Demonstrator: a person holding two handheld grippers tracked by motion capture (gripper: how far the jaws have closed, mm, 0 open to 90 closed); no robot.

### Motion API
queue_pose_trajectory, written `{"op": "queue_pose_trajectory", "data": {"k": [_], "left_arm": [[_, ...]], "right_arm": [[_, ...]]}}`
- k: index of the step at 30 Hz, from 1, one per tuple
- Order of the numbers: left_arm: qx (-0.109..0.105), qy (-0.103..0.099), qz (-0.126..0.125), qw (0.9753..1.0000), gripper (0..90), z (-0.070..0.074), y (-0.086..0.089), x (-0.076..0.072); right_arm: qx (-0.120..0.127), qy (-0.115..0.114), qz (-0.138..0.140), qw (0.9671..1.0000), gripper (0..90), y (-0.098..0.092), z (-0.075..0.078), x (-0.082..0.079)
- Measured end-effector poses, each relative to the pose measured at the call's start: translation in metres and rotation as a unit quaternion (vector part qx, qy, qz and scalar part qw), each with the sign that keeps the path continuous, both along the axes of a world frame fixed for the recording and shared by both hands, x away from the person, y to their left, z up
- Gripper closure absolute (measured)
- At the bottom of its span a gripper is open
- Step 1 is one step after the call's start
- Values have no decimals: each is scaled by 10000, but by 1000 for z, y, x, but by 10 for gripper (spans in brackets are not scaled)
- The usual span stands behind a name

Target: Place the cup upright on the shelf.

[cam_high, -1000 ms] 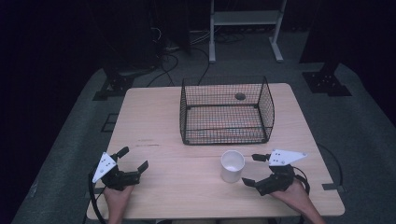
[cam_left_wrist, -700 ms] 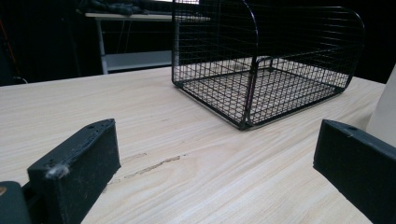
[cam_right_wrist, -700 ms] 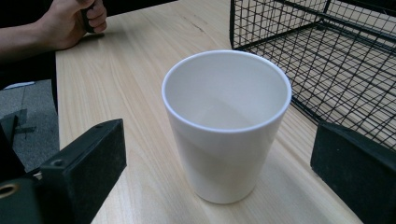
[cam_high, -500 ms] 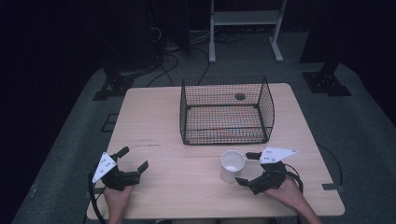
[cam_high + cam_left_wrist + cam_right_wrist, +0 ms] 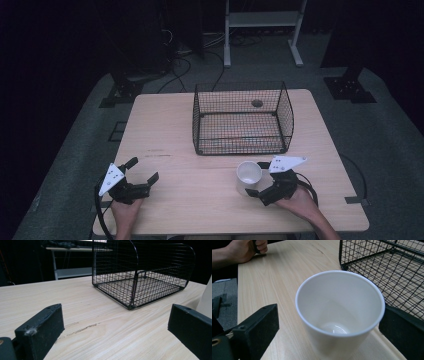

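white cup [image 5: 340,315] upright between spread jaws of right claw [image 5: 332,327], untouched.

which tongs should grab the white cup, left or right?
Right. The right tongs are open with a jaw on each side of the white cup. The left tongs are open over bare table, well away from it.

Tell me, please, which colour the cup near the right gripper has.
The cup is plain white inside and out, with no pattern. It shows best in the right gripper view.

The left gripper view's right edge cuts off the white cup [image 5: 207,301].
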State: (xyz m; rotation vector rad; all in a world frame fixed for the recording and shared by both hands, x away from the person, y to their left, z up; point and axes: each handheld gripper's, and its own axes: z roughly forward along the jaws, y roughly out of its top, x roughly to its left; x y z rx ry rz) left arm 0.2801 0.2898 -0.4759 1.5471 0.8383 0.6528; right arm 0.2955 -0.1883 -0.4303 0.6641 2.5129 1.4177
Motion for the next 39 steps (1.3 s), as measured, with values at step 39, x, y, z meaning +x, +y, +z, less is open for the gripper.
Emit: {"op": "queue_pose_trajectory", "data": {"k": [39], "left_arm": [[1, 4, -4, 10000, 0, 0, 0, 0]], "right_arm": [[-135, 138, 278, 9994, 193, 8, 17, 25]]}}
